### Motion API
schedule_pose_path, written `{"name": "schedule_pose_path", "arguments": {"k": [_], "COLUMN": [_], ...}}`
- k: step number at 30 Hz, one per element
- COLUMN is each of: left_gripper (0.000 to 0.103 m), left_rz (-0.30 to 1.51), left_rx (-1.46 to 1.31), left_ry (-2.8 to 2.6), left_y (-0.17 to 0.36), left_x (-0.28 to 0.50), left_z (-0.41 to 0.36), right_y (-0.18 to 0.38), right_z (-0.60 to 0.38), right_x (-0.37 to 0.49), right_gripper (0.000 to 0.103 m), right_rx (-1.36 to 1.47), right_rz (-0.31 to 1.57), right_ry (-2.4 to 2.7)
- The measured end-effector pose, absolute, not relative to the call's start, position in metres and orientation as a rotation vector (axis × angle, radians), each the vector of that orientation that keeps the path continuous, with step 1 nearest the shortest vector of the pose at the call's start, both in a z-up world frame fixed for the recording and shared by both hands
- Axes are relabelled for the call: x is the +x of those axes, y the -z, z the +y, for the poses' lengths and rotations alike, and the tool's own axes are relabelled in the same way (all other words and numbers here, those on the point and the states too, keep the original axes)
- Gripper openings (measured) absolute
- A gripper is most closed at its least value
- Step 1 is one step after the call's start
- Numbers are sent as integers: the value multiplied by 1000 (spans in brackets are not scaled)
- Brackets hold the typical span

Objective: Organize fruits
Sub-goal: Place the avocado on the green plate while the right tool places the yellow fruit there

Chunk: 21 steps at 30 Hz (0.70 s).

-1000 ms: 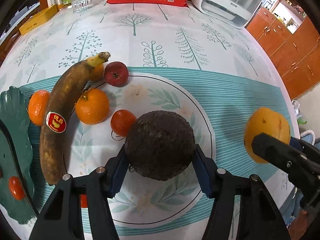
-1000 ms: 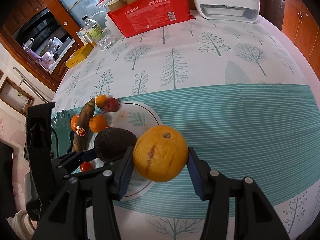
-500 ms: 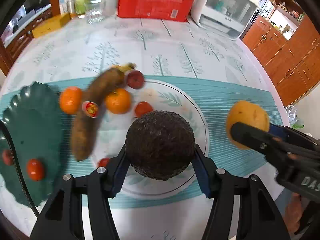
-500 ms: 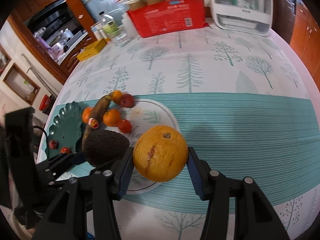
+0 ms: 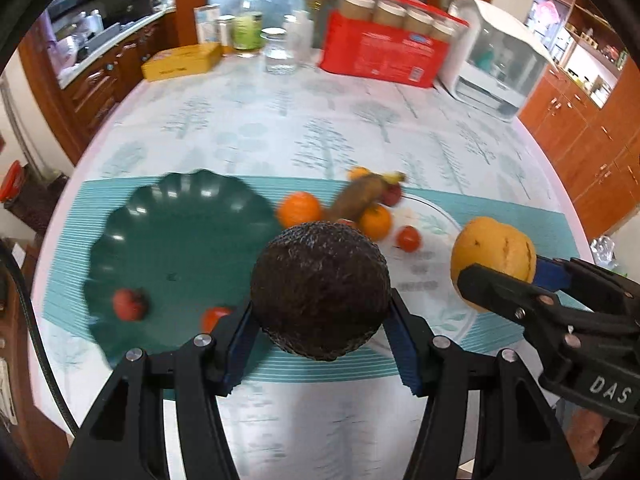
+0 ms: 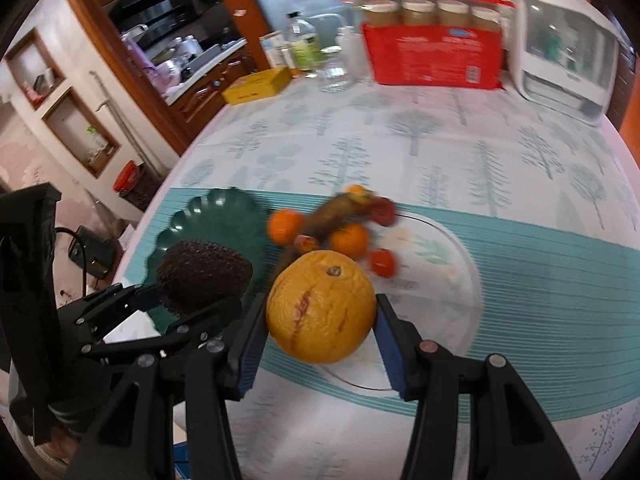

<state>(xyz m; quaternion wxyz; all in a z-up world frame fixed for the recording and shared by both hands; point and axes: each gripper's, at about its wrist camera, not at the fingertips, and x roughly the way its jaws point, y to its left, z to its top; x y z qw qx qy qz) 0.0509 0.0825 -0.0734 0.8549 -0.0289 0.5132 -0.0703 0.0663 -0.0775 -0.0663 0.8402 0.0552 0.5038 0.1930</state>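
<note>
The fingers (image 5: 240, 340) of the left gripper (image 5: 320, 344) were closed on a dark, pebble-skinned avocado (image 5: 320, 290), pads pressed to its widest flanks and the fruit lifted clear of the desk (image 5: 320, 128); the right gripper (image 6: 318, 346) likewise clamped a big yellow-orange citrus (image 6: 321, 306) across its middle. Judging by its rough skin, the avocado should grip well but bruise if squeezed hard — a hold at the broad belly looked right. The citrus seemed heavier and firmer, its scarred rind smoother, so it might roll unless held across its equator. Just ahead and left of the left fingers lay a green scalloped plate (image 5: 132, 216) carrying two small red fruits (image 5: 129, 304); ahead and to the right a banana (image 5: 356, 200), mandarins (image 5: 299, 209) and a tomato (image 5: 408, 238) sat by a clear round plate (image 5: 448, 220). Motion blur smeared that pile — how many pieces were there, and which touched, could not be told. The avocado hid the desk directly beyond the fingers.
</note>
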Motion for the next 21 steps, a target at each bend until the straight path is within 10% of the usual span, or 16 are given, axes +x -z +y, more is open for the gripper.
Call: {"name": "schedule_pose_path", "arguments": {"k": [21], "left_gripper": [59], "left_rz": [1124], "left_rx": [-94], "left_ry": [7], "left_y": [93], "left_x": [99], "left_z": [245], "right_y": [105], "right_z": [61], "right_x": [96], "right_gripper": [51], "right_rx": [75], "right_rz": [1142], "right_ry": [-461]}}
